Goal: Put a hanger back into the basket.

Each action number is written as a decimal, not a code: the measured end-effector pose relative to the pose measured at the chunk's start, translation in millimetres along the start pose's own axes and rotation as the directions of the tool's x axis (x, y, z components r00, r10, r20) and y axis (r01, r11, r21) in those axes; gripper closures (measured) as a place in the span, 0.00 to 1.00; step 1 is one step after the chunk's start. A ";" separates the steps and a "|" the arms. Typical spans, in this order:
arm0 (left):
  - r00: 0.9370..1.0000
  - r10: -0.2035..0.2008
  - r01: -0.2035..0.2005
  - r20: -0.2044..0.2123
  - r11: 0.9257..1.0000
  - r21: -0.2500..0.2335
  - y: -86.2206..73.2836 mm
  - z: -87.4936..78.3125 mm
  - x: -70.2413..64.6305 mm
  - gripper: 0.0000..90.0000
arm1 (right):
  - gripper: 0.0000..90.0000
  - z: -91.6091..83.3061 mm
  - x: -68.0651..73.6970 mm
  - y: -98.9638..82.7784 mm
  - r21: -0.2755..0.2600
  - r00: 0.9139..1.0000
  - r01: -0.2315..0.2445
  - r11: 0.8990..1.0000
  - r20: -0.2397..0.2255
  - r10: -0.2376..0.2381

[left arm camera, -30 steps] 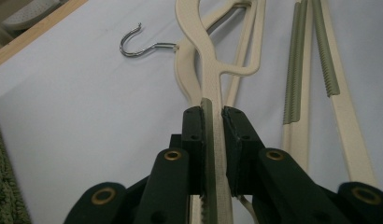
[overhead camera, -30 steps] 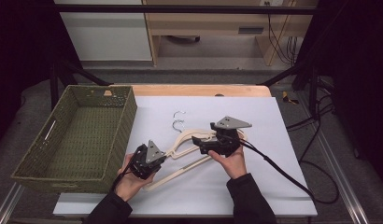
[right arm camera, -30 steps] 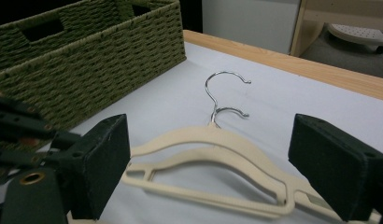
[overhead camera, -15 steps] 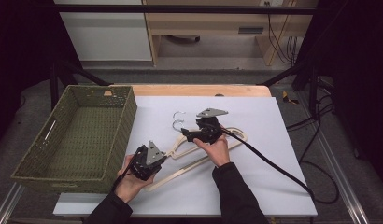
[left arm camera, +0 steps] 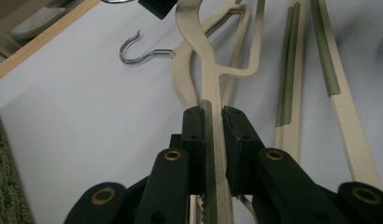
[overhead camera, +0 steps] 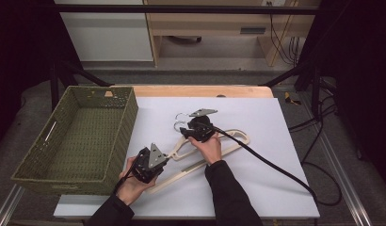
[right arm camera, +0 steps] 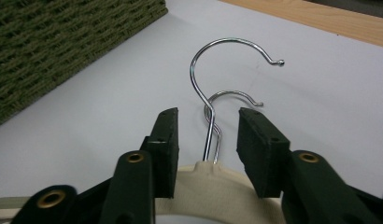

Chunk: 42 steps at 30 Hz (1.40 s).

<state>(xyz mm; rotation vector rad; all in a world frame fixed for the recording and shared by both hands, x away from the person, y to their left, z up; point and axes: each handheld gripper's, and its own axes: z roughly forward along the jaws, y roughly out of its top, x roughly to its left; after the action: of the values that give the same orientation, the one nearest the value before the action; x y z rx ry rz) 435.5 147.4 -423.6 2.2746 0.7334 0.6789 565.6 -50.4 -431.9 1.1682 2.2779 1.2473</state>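
The left gripper [left arm camera: 212, 126] has its pads clamped on the arm of a cream hanger [left arm camera: 213, 88], pinching the strip with the green ribbed edge, a hold that likely pins this hanger down while the other hand works at the top. The right gripper [right arm camera: 206, 140] has just been closing its jaws; they stand either side of the two wire hooks [right arm camera: 213, 126] where these rise from the hanger's neck, not yet pressing, so the hooks sit in the gap, lined up for a pinch. In the high view two hangers [overhead camera: 229, 141] lie overlapped on the white table [overhead camera: 285, 188], hooks pointing toward the far edge. The left gripper [overhead camera: 146, 165] sits at the near end of one arm, the right gripper [overhead camera: 198, 129] at the necks. The green woven basket [overhead camera: 111, 155] waits just left of them, probably where the hangers go.
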 end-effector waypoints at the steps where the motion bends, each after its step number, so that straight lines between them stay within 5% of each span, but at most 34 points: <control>1: 1.000 0.009 -0.009 0.002 1.000 0.002 0.2 0.1 -0.5 0.88 | 0.70 1.5 -0.3 0.3 0.006 1.000 0.006 1.000 0.001 -0.006; 12: 1.000 0.025 -0.025 -0.002 1.000 0.001 -1.0 1.6 -5.6 0.88 | 0.96 3.7 -3.2 2.6 0.066 1.000 -0.024 0.998 -0.014 0.025; 22: 0.999 0.035 -0.036 -0.031 0.999 -0.024 -5.4 -0.6 -16.9 0.88 | 0.98 -11.9 5.4 4.3 0.045 0.999 -0.019 0.999 0.029 0.018; 29: 1.000 0.008 -0.008 0.029 1.000 -0.004 -10.4 3.0 -14.1 0.85 | 0.99 -20.5 12.3 2.2 0.005 0.999 -0.033 0.999 0.029 0.033; 31: 0.999 -0.022 0.024 0.042 0.999 -0.032 -8.1 0.7 -10.7 0.76 | 0.99 -23.2 14.6 1.3 -0.007 0.999 -0.024 1.000 0.028 0.024; 33: 0.991 -0.095 0.101 0.095 0.993 -0.065 -3.6 -2.5 -6.3 0.68 | 0.99 -24.7 17.0 0.4 -0.018 0.999 -0.014 1.000 0.030 0.014; 36: 0.958 -0.193 0.213 0.210 0.974 -0.079 7.4 -5.0 1.6 0.48 | 0.99 -29.4 19.1 -0.5 -0.035 1.000 -0.008 0.999 0.029 0.009; 37: 0.968 -0.181 0.198 0.177 0.977 -0.085 10.3 -4.4 6.9 0.42 | 0.99 -31.4 19.5 -1.0 -0.038 1.000 -0.010 0.999 0.025 0.011; 40: 0.951 -0.212 0.237 0.225 0.967 -0.094 20.2 1.7 13.2 0.37 | 0.99 -36.5 19.8 -3.1 -0.061 1.000 -0.004 0.998 0.012 0.005; 42: 0.953 -0.209 0.232 0.220 0.969 -0.085 26.4 10.1 16.5 0.34 | 0.99 -39.4 19.3 -4.7 -0.080 1.000 0.014 0.997 -0.003 -0.014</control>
<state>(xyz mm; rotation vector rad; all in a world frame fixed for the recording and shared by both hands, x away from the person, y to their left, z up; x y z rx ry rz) 462.0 137.2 -407.3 2.0846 0.8118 0.3588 528.1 -59.3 -410.5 1.1215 2.2128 1.3233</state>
